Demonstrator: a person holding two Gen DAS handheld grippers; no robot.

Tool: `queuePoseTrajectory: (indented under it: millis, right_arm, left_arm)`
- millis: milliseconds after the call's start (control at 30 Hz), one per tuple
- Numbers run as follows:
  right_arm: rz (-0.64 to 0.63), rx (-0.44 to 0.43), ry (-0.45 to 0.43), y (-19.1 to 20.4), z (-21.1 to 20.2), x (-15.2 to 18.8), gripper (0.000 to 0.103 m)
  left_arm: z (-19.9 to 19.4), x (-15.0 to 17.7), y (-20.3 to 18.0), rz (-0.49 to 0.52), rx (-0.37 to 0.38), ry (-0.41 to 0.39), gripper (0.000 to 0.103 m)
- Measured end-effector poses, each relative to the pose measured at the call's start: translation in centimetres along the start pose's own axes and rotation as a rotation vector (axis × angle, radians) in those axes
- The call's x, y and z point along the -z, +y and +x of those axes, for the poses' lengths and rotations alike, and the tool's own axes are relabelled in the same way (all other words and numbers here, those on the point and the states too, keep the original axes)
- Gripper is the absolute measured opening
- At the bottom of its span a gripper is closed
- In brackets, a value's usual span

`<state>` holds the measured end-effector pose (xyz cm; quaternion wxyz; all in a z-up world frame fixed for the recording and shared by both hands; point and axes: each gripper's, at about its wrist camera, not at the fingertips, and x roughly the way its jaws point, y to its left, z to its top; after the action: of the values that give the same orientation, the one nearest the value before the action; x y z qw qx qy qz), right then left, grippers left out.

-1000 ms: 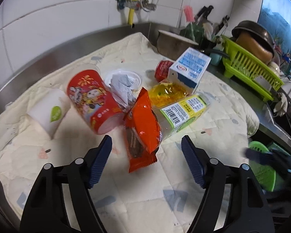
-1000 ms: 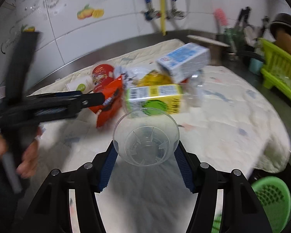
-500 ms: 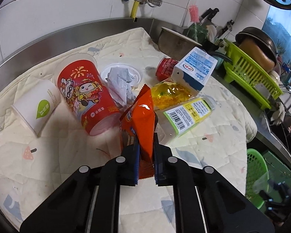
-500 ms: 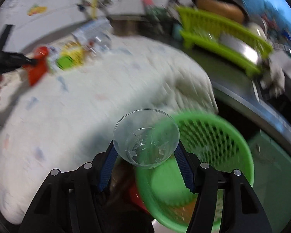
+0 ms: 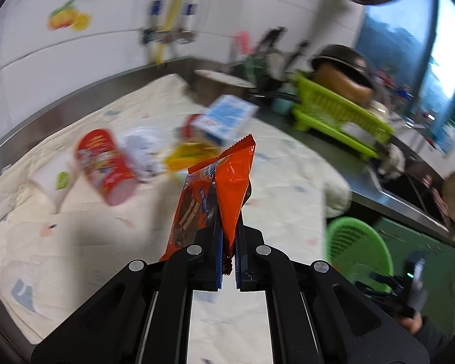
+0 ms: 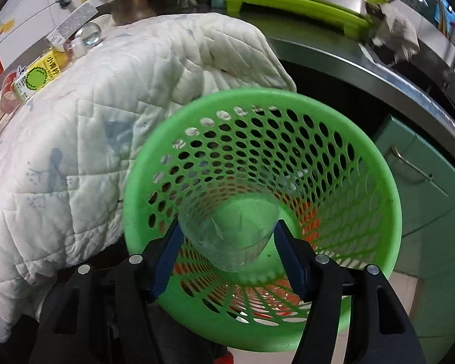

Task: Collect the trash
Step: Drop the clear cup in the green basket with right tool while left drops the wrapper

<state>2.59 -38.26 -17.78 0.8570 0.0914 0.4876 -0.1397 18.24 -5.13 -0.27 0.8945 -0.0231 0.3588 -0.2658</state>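
Observation:
My left gripper point(image 5: 227, 257) is shut on an orange snack packet point(image 5: 224, 188) and holds it above the quilted cloth point(image 5: 106, 242). My right gripper point(image 6: 227, 242) is shut on a clear plastic cup point(image 6: 230, 230) and holds it over the mouth of the green mesh bin point(image 6: 379, 188). The bin also shows in the left wrist view point(image 5: 358, 248), below the counter's right edge. More trash lies on the cloth: a red cup point(image 5: 106, 166), a white cup point(image 5: 60, 182), a blue-white carton point(image 5: 227, 118), a yellow wrapper point(image 5: 188, 154) and crumpled paper point(image 5: 142, 148).
A green dish rack point(image 5: 339, 115) with a pot stands at the back right. A metal pan point(image 6: 142, 3) sits behind the cloth. A yellow-green juice carton point(image 6: 36, 79) lies on the cloth point(image 6: 106, 91). A green cabinet point(image 6: 433, 197) stands behind the bin.
My left gripper has lifted the orange packet off the cloth. My right gripper has carried the clear cup right over the mouth of the green bin.

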Motion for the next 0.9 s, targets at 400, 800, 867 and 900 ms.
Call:
queuePoseTrajectory:
  millis: [400,800,867,900]
  right_arm:
    - [0.041,0.021,-0.092,-3.1,-4.3,1.7,0.076]
    - [0.092,0.054,-0.183,-7.2,-9.1,3.4,0.081]
    - [0.098,0.056,-0.187,-7.7,-9.6,3.5,0.081]
    - [0.101,0.059,-0.192,-7.9,-9.8,3.6,0.081]
  left_arm:
    - [4.8,4.0,-14.5,0.166,0.281,0.150,0.004]
    - [14.4,10.0,-23.4,0.222,0.378,0.374,0.006]
    - [15.5,10.6,-24.1,0.222,0.382,0.405,0.009]
    - [16.0,11.0,-24.5,0.224,0.372,0.419,0.013]
